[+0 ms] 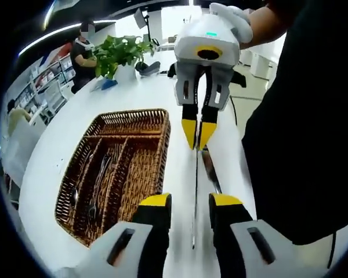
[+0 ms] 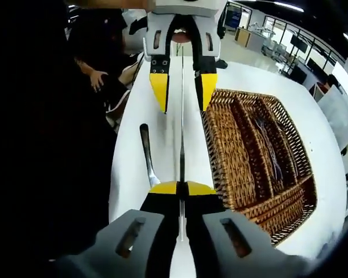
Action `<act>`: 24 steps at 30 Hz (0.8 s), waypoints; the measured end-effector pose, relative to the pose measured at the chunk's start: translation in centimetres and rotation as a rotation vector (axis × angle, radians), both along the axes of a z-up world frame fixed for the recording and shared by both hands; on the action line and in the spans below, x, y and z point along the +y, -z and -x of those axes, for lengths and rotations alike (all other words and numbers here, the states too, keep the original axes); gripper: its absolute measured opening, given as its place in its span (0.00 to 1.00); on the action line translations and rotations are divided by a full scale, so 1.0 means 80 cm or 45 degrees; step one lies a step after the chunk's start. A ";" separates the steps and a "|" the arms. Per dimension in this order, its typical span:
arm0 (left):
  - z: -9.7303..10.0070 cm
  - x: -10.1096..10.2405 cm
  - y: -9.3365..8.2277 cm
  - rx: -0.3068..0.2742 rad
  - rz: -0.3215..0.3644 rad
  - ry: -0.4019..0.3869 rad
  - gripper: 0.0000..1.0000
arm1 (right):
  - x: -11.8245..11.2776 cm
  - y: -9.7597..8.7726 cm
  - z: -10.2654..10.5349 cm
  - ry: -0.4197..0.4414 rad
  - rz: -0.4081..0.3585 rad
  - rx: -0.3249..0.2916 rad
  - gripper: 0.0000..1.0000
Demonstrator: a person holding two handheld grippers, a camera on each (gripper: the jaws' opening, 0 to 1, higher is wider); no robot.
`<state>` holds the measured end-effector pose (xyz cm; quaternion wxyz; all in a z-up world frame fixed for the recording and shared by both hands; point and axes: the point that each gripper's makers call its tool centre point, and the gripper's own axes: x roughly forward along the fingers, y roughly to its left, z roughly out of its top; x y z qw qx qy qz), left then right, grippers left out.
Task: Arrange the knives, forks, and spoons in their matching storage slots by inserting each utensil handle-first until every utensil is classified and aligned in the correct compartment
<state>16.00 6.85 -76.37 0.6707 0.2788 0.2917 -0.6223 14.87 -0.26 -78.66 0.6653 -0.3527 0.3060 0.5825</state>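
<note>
On my white table (image 1: pixel 75 139) sits the wicker tray (image 1: pixel 155 145), forks (image 2: pixel 272 147) lying in its slots. My right hand-held gripper (image 2: pixel 181 188) is clamped on a knife (image 2: pixel 182 133); my left hand-held gripper (image 1: pixel 189 202) stands apart around its far end. A spoon (image 2: pixel 146 150) lies beside.

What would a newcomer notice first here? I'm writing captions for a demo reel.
First, the two hand-held grippers facing each other over the white table: the right hand-held gripper pinches a knife, whose far end runs between the open yellow tips of the left hand-held gripper. Beside them sits the wicker cutlery tray, some utensils already in its slots.
</note>
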 end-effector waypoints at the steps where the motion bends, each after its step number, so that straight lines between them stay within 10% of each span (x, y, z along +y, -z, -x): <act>1: -0.001 0.001 -0.003 -0.003 0.005 -0.010 0.31 | -0.003 -0.002 -0.002 0.007 0.029 -0.006 0.00; 17: -0.043 0.051 -0.060 -0.088 0.340 -0.493 0.93 | -0.019 -0.034 -0.022 0.047 0.174 -0.102 0.00; 24: -0.046 0.094 -0.067 -0.132 0.351 -0.629 0.99 | -0.021 -0.052 -0.025 0.068 0.231 -0.123 0.00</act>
